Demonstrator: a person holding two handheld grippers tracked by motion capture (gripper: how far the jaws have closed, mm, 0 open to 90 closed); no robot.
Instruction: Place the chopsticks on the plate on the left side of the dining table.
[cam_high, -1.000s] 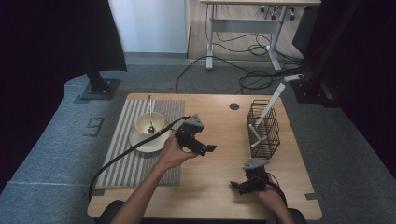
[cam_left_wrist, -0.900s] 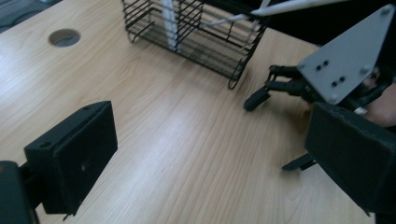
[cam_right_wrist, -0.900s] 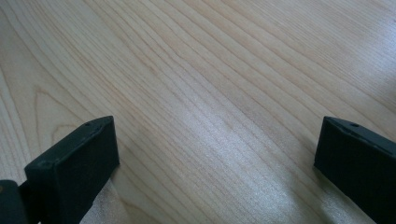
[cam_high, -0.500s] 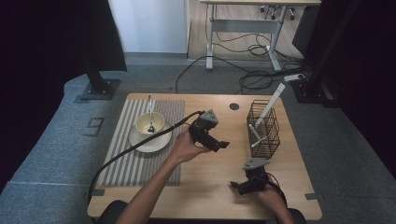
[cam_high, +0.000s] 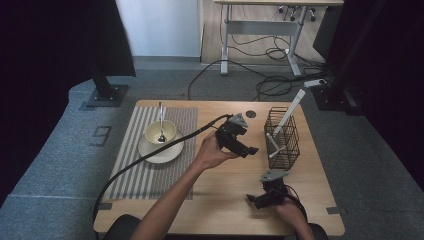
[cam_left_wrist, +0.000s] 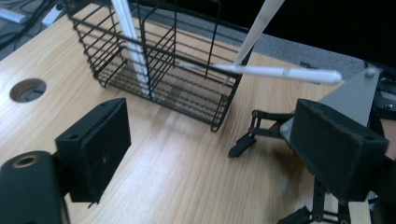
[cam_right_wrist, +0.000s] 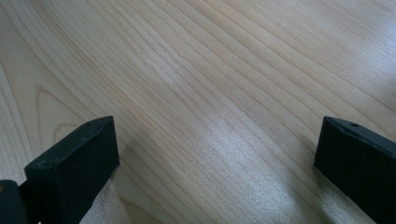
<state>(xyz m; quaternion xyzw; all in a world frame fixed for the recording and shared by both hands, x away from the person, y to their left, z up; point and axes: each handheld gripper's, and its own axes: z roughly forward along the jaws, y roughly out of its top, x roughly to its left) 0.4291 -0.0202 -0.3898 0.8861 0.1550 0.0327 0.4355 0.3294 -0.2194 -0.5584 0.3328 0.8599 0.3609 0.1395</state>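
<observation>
a bowl (cam_high: 160, 132) with a spoon (cam_high: 161, 121) sat on a plate (cam_high: 161, 150) at the left. the left gripper (cam_high: 248, 148) hovered just beside the basket (cam_high: 281, 138), its jaws wide, just closing a little, nothing between them. the right gripper (cam_high: 251, 199) sat low near the table (cam_high: 225, 190) edge, jaws wide and empty.

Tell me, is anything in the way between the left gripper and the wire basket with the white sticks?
Nothing visible is. The left gripper hangs open and empty above bare table, facing the wire basket. The white sticks already sit inside the basket. The right gripper rests off to the side.
</observation>
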